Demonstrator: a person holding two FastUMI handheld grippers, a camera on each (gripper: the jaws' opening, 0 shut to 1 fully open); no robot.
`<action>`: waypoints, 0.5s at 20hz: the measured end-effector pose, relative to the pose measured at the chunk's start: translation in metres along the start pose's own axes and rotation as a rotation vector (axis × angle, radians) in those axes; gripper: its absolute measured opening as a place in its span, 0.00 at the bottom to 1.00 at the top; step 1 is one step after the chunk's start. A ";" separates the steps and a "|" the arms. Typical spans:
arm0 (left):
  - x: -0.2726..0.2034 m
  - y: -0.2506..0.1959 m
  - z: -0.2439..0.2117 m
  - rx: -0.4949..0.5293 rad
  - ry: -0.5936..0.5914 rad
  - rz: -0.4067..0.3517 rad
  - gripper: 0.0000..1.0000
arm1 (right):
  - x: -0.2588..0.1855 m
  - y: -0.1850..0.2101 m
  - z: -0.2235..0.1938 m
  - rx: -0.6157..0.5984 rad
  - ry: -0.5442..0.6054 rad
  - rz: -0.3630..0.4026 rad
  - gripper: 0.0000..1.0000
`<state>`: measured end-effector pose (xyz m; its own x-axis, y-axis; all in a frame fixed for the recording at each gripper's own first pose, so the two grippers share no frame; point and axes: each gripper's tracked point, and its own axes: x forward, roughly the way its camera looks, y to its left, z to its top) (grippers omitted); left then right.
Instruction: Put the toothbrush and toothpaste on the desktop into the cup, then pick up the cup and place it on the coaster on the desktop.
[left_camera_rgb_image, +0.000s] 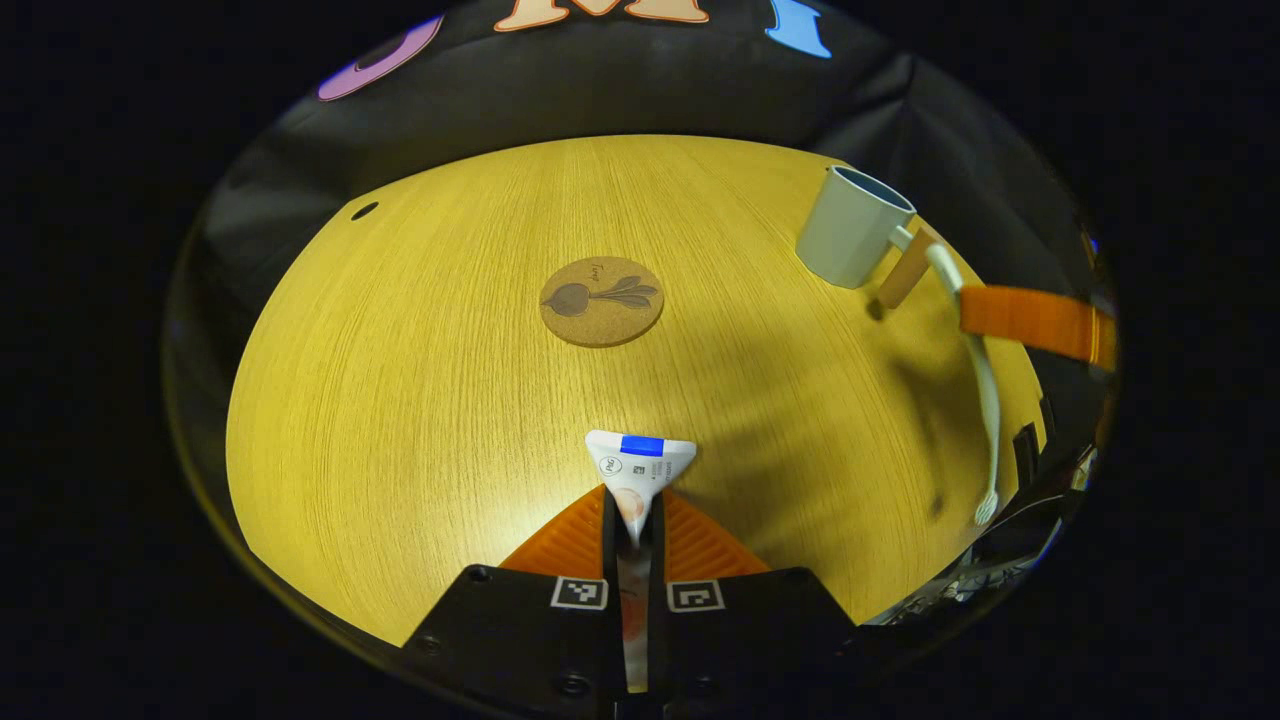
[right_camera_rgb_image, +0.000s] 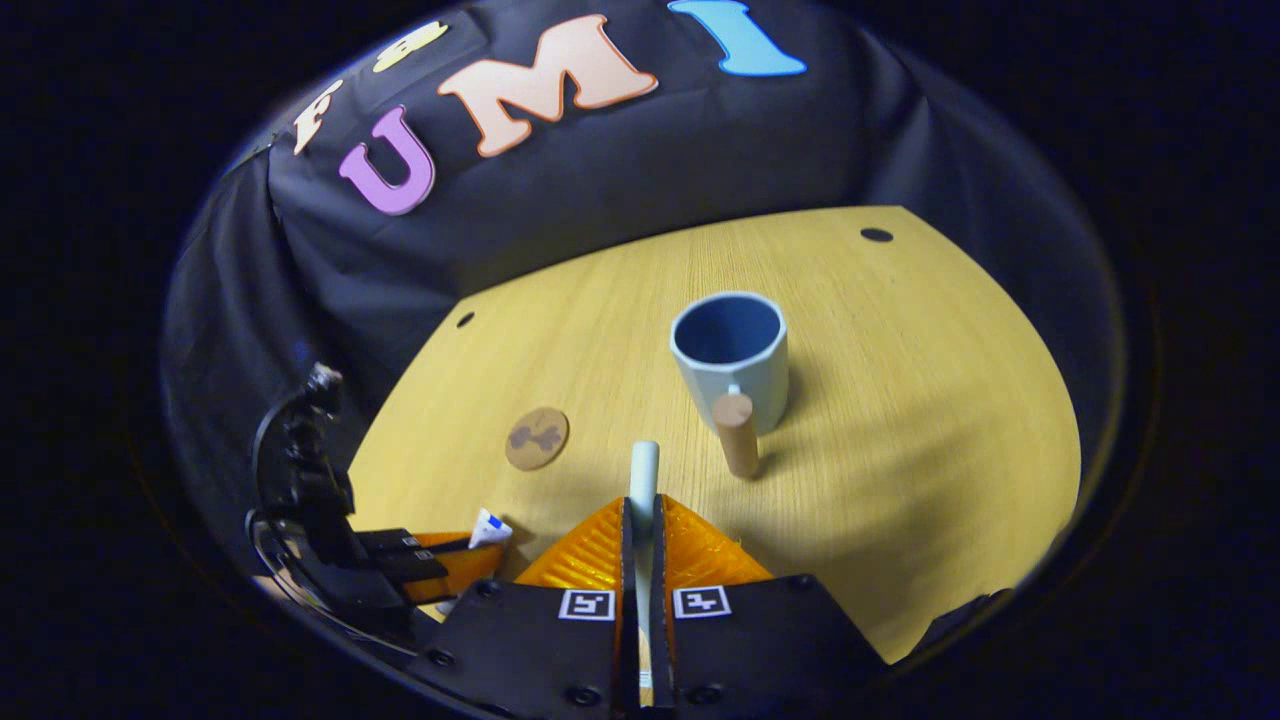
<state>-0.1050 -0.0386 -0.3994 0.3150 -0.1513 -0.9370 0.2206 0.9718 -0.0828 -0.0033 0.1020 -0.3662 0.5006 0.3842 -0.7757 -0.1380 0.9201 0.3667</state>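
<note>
My left gripper is shut on a white toothpaste tube with a blue band, held above the near part of the wooden table. In the right gripper view, my right gripper is shut on the pale handle of the toothbrush. The pale blue cup with a wooden handle stands upright just ahead of it, and it holds nothing. The left gripper view shows the toothbrush hanging bristles down from the right gripper, beside the cup. The round cork coaster lies mid-table.
In the right gripper view the coaster lies left of the cup, and the left gripper with the toothpaste is at the lower left. Small dark holes mark the table's far corners. The black cloth wall closes the back.
</note>
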 end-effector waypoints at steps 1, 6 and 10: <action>0.000 0.000 0.001 -0.004 -0.001 0.001 0.07 | -0.004 0.003 0.012 0.004 -0.032 0.009 0.07; -0.003 -0.001 0.003 -0.013 -0.004 -0.001 0.07 | -0.022 0.008 0.071 0.009 -0.168 0.023 0.07; -0.004 -0.001 0.004 -0.038 0.001 -0.006 0.07 | -0.033 0.011 0.120 -0.016 -0.316 0.024 0.07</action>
<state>-0.1032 -0.0399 -0.3940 0.3132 -0.1569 -0.9366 0.1875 0.9771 -0.1010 0.0811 0.0906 -0.2749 0.7372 0.3658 -0.5681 -0.1654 0.9129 0.3732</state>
